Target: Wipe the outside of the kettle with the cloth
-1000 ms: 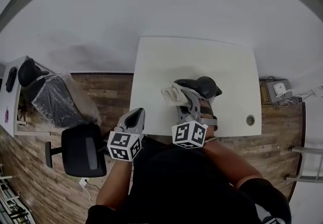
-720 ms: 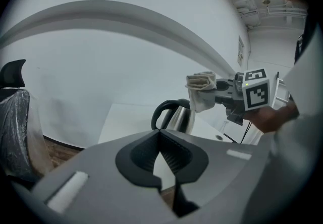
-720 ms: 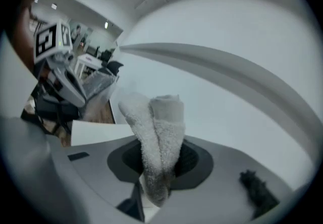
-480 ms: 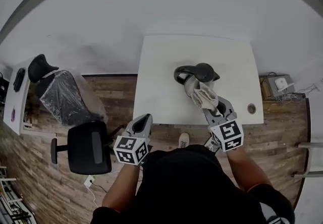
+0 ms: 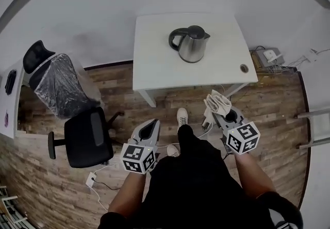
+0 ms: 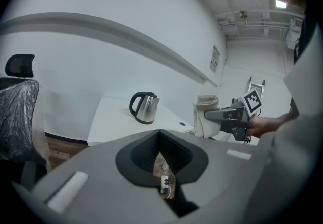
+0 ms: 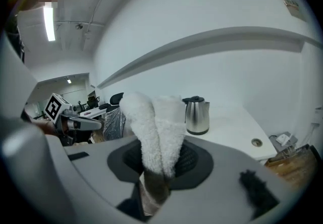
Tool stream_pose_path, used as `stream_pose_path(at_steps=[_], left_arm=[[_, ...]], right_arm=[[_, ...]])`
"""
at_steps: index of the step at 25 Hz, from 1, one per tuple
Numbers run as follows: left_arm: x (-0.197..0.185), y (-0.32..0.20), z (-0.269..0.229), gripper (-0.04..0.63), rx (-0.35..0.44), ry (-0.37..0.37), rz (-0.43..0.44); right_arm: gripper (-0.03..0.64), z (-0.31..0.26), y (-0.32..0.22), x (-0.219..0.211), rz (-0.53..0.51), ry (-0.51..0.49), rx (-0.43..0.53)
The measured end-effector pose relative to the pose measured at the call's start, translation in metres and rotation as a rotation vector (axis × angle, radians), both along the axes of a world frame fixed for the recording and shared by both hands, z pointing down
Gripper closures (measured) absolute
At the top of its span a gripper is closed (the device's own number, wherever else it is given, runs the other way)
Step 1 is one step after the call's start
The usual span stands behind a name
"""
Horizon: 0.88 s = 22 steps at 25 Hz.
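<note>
Pinching fluffy folded cloth (image 7: 156,127) — right gripper (image 5: 220,110); shiny steel kettle (image 5: 192,45) apart.

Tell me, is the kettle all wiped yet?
Looks nearly finished. The kettle stands alone on the table, and half a second ago the cloth was against it. In hand: the right claw is shut on the cloth, off the table over the floor. The left claw is shut and empty. Left: maybe only putting the cloth down; I can't tell if every side is clean.
</note>
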State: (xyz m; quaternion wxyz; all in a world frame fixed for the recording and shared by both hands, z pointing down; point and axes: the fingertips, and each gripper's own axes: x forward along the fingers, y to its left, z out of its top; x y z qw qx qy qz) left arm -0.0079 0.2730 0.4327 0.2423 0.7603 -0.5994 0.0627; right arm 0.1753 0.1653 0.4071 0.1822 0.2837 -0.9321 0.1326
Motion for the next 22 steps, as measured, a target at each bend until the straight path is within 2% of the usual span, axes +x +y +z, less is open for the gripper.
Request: stream_pose_path(at_steps=[2,7,12,16,19,22], left_arm=[[0.000,0.012,-0.007,0.588,0.015,0.036,-0.014],[0.023,0.024,-0.009,0.588,0.023,0.059,0.008],[0.058,0.020,-0.013,0.589,0.031,0.037,0.025],[0.087,0.013,-0.020,0.588,0.033,0.004,-0.021],[0.125,0.014,-0.025,0.589,0.026,0.011,-0.071],[0.177,0.021,-0.032,0.589,0.037,-0.005,-0.079]], right_arm=[[0.516,-0.008,0.015,0.023,0.041,-0.016,-0.017],[0.515,-0.023,0.038,0.050,0.083,-0.111,-0.037],[0.516,-0.013,0.045,0.076,0.082,-0.105,-0.066],[0.517,-0.013,0.046,0.106,0.033,-0.101,-0.066],[0.517,-0.016,0.051,0.148,-0.014,-0.105,-0.067],[0.517,-0.009,0.055,0.190,-0.046,-0.118,-0.086]])
